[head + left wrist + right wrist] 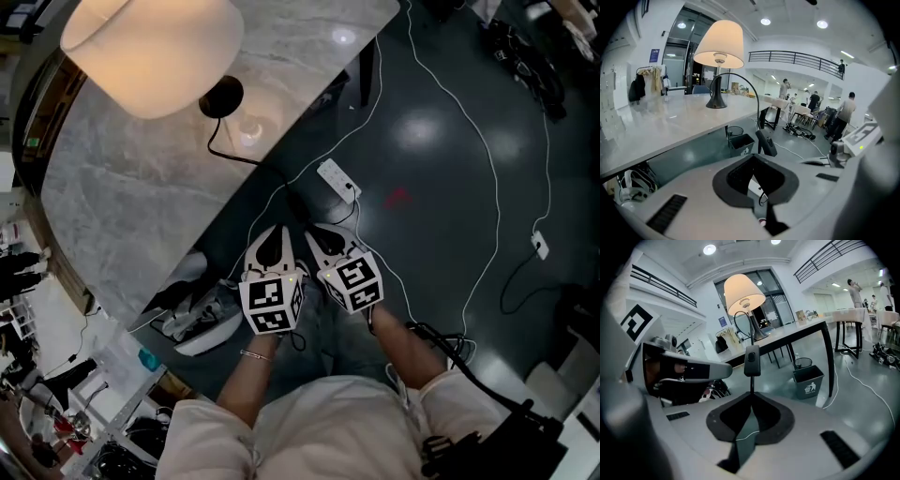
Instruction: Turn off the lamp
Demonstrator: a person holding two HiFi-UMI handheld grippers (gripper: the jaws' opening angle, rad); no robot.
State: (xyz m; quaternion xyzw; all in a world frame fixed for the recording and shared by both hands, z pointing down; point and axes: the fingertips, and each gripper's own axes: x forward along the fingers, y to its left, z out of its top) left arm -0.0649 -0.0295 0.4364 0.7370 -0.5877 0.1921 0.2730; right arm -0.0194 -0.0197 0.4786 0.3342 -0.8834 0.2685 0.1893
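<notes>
The lamp stands on the marble table point(122, 187), its cream shade point(155, 52) glowing and its black base point(221, 97) beside it. Its black cord point(225, 150) runs off the table edge toward my two grippers. My right gripper point(751, 393) is shut on the cord just below the black inline switch point(751, 360), which stands upright above the jaws. My left gripper point(757, 157) is shut with nothing seen between its jaws; the switch point(766, 143) sits just past its tips, to the right. In the head view the left gripper point(274, 234) and the right gripper point(311, 234) are side by side below the table edge.
A white power strip point(339, 178) and long white cables point(487, 159) lie on the dark floor. A bin point(808, 379) stands by the table leg. Bags and gear sit under the table point(197, 314). People stand far off in the hall point(843, 115).
</notes>
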